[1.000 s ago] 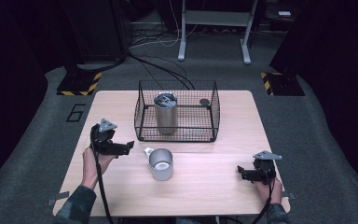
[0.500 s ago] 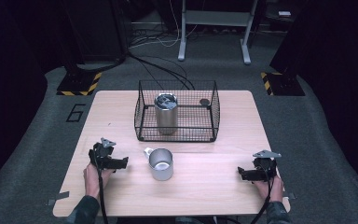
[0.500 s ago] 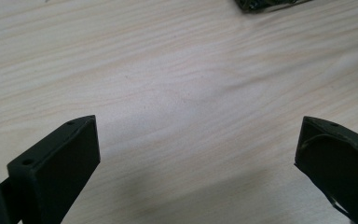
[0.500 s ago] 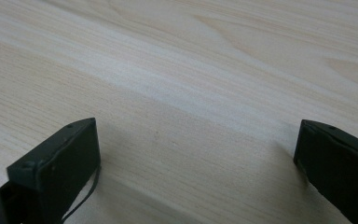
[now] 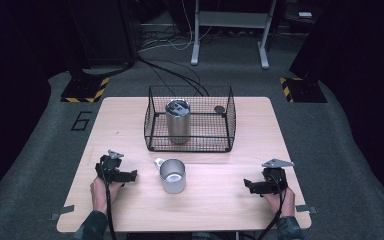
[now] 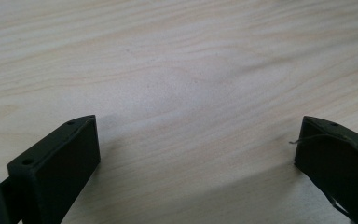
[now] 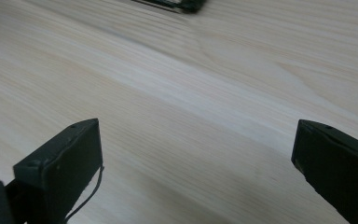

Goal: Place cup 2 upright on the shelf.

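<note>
Left gripper (image 5: 130, 176), right gripper (image 5: 250, 185): black, blocky jaws, screw holes, grey triangular top plates, black trailing cables; dark sleeves.

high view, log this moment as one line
left gripper: open, empty | right gripper: open, empty | mug: on table, between them | tumbler: upright in basket

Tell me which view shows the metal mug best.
The high view: the metal mug stands whole and upright on the table, in front of the wire basket, between both grippers. The right gripper view catches perhaps a pale sliver at its left edge; the left gripper view faces bare wood.
</note>
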Demonstrator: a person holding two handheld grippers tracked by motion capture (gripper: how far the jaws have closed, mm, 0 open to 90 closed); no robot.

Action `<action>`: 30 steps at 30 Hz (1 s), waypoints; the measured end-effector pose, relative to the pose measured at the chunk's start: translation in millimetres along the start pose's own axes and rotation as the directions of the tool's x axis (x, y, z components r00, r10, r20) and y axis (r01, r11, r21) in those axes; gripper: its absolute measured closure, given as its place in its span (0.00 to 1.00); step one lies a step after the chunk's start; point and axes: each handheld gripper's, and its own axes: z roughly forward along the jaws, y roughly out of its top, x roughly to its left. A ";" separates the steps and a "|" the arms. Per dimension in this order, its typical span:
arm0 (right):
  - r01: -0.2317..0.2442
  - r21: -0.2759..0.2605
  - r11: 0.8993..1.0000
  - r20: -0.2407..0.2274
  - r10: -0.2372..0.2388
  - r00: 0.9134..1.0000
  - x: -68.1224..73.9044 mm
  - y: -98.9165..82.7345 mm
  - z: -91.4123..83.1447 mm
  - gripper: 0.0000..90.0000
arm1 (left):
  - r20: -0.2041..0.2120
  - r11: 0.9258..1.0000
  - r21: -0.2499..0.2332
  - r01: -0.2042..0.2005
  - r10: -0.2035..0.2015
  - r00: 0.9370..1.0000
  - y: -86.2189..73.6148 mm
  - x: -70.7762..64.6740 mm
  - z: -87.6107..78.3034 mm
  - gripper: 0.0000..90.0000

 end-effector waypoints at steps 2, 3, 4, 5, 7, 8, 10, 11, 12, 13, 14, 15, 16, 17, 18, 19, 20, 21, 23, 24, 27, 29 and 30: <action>0.017 -0.009 1.000 -0.015 -0.017 1.000 6.8 4.2 -0.4 0.02 | -0.002 1.000 -0.010 0.000 0.000 1.000 -0.9 0.1 0.1 0.00; 0.011 -0.007 1.000 -0.035 -0.011 0.999 12.6 7.2 -1.4 0.02 | 0.000 1.000 -0.012 0.001 -0.001 1.000 -1.7 0.4 -0.1 0.00; 0.016 -0.013 1.000 -0.046 -0.016 0.999 16.5 9.5 -1.8 0.02 | 0.001 1.000 -0.022 0.003 -0.003 1.000 -2.7 0.5 0.1 0.00; 0.019 -0.014 1.000 -0.061 -0.019 0.998 20.7 11.9 -2.3 0.02 | -0.001 0.999 -0.034 0.006 -0.006 1.000 -3.9 0.4 0.4 0.00; 0.032 -0.019 0.999 -0.074 -0.033 0.997 28.6 16.7 -2.6 0.02 | -0.008 0.995 -0.098 0.024 -0.025 1.000 -9.3 0.1 2.1 0.00; 0.046 -0.017 0.999 -0.086 -0.048 0.995 32.8 19.9 -2.9 0.02 | -0.014 0.994 -0.108 0.019 -0.021 1.000 -10.3 0.2 2.0 0.00; 0.062 -0.033 0.998 -0.103 -0.065 0.993 41.3 25.9 -2.9 0.03 | -0.014 0.994 -0.108 0.022 -0.023 1.000 -10.3 0.0 2.0 0.00; 0.062 -0.038 0.997 -0.114 -0.066 0.991 46.1 28.8 -2.7 0.03 | -0.013 0.994 -0.107 0.019 -0.020 1.000 -10.2 0.3 2.0 0.00; 0.065 -0.048 0.997 -0.128 -0.071 0.989 51.0 31.4 -1.7 0.03 | -0.011 0.994 -0.107 0.023 -0.024 1.000 -10.2 -0.1 2.1 0.00; 0.063 -0.045 0.997 -0.143 -0.069 0.987 56.5 33.6 -0.6 0.03 | -0.009 0.994 -0.108 0.020 -0.021 1.000 -10.0 0.1 2.3 0.00; 0.068 -0.051 0.996 -0.160 -0.075 0.984 61.5 35.8 1.4 0.03 | -0.007 0.994 -0.108 0.018 -0.019 1.000 -10.0 0.4 2.4 0.00; 0.078 -0.048 0.996 -0.180 -0.085 0.980 68.4 38.6 3.9 0.03 | -0.007 0.994 -0.110 0.021 -0.022 1.000 -10.0 0.1 2.5 0.00; 0.091 -0.048 0.995 -0.188 -0.098 0.977 72.4 40.3 5.7 0.03 | -0.006 0.994 -0.108 0.022 -0.022 1.000 -10.0 0.0 2.4 0.00; 0.107 -0.049 0.993 -0.191 -0.115 0.975 77.7 42.7 7.5 0.03 | -0.007 0.994 -0.109 0.020 -0.021 1.000 -10.0 0.1 2.4 0.00; 0.115 -0.049 0.992 -0.204 -0.122 0.971 82.9 44.9 9.2 0.03 | -0.007 0.994 -0.109 0.020 -0.021 1.000 -10.0 0.0 2.3 0.00; 0.121 -0.052 0.991 -0.217 -0.130 0.967 87.9 47.1 10.9 0.03 | -0.008 0.994 -0.109 0.019 -0.020 1.000 -10.0 0.1 2.4 0.00; 0.131 -0.051 0.990 -0.234 -0.139 0.962 94.4 50.1 12.7 0.03 | -0.009 0.994 -0.109 0.017 -0.018 1.000 -9.9 0.3 2.4 0.00; 0.138 -0.050 0.989 -0.242 -0.146 0.959 98.6 51.8 13.6 0.03 | -0.008 0.994 -0.106 0.015 -0.015 1.000 -10.0 0.4 2.2 0.00; 0.169 -0.057 0.984 -0.252 -0.178 0.951 108.1 56.5 15.5 0.03 | -0.008 0.995 -0.100 0.006 -0.007 1.000 -9.9 0.9 1.7 0.00; 0.177 -0.061 0.982 -0.266 -0.187 0.946 112.1 58.9 16.7 0.03 | -0.010 0.995 -0.099 0.005 -0.006 1.000 -10.0 0.8 1.6 0.00; 0.201 -0.067 0.977 -0.298 -0.212 0.931 125.1 66.4 20.5 0.03 | -0.006 0.995 -0.096 0.009 -0.010 1.000 -10.1 0.6 1.5 0.00; 0.234 -0.074 0.969 -0.311 -0.245 0.918 134.3 71.5 22.4 0.03 | -0.008 0.995 -0.099 0.005 -0.005 1.000 -9.9 0.9 1.7 0.01; 0.243 -0.078 0.967 -0.322 -0.255 0.912 138.5 74.2 23.7 0.03 | -0.008 0.995 -0.100 0.004 -0.005 1.000 -9.8 0.8 1.9 0.01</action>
